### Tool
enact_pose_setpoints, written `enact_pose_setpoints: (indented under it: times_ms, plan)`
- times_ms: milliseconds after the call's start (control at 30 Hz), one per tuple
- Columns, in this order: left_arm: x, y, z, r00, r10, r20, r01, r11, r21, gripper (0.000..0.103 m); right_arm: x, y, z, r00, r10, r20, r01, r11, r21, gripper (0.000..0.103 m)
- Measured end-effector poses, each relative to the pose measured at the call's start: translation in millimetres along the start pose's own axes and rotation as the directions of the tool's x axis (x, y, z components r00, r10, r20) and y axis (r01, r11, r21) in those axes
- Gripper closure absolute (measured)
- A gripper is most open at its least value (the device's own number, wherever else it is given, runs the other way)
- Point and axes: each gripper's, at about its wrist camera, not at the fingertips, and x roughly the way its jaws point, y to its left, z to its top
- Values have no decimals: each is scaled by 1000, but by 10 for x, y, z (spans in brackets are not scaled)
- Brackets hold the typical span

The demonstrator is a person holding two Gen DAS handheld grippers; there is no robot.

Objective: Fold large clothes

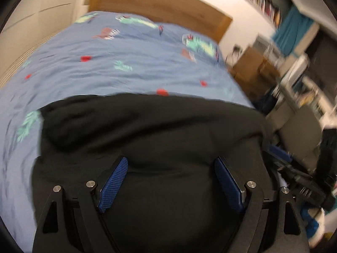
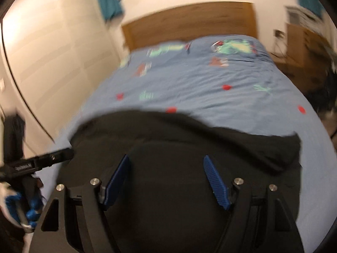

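We find the black garment (image 1: 147,130) lying on the near end of the bed (image 1: 105,63), its folds lost in blur. Left gripper (image 1: 170,181) and right gripper (image 2: 167,181) fingers stand apart, gripping nothing.

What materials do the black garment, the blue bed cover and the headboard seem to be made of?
Black garment: probably thick matte knit, such as fleece; it lies in soft, bulky folds without shine.
Blue bed cover: likely woven cotton, matte, finely creased, with printed motifs.
Headboard: wood or wood veneer; brown with faint grain.
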Motion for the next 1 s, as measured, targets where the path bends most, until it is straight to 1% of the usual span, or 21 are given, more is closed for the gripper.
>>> enact_pose_setpoints:
  times_ms: [33, 67, 100, 133, 333, 467, 567, 667, 767, 833, 900, 933, 967, 1000]
  plan:
    - [162, -58, 43, 998, 60, -7, -60, 998, 37, 14, 140, 68, -9, 999, -34, -22, 34, 999, -34, 31]
    - [332, -81, 102, 992, 122, -11, -121, 991, 56, 12, 283, 84, -19, 997, -67, -43, 64, 997, -50, 31]
    - [453, -72, 151, 988, 151, -17, -150, 987, 54, 11, 473, 57, 10, 993, -98, -67, 95, 994, -45, 31]
    - [584, -50, 208, 985, 172, -26, -171, 984, 45, 10, 574, 21, 29, 991, -108, -77, 105, 994, -41, 31]
    - [1330, 112, 431, 964, 249, -87, -248, 968, 24, 1, 1394, -244, 196, 975, -153, -161, 153, 988, -17, 31]
    - [1591, 175, 450, 959, 265, -96, -264, 964, 21, 0, 1747, -321, 212, 967, -185, -175, 182, 983, -32, 30]
    - [1651, 176, 415, 957, 275, -94, -274, 961, 25, 0, 1896, -389, 175, 968, -184, -172, 183, 983, -24, 29]
    - [1579, 167, 378, 956, 275, -104, -273, 962, 31, 0, 1898, -371, 149, 967, -192, -169, 189, 981, -32, 29]
    - [1426, 251, 375, 960, 252, -120, -251, 968, 20, 1, 1767, -443, 155, 972, -141, -189, 141, 990, -14, 29]
    - [1275, 381, 369, 965, 233, -123, -233, 972, 10, 1, 1570, -619, 132, 978, -115, -175, 118, 993, 9, 30]
    - [1117, 590, 357, 964, 231, -129, -235, 972, -22, 1, 1400, -803, 72, 975, -147, -164, 154, 988, 31, 30]
    - [1028, 744, 342, 958, 252, -134, -261, 964, -51, 1, 1273, -1004, 13, 973, -169, -159, 182, 981, 73, 30]
    - [971, 860, 323, 950, 279, -141, -291, 954, -72, 1, 1207, -1123, -29, 970, -181, -161, 199, 975, 100, 30]
    - [905, 993, 299, 934, 322, -152, -338, 936, -96, 1, 1107, -1317, -98, 966, -195, -169, 220, 965, 144, 30]
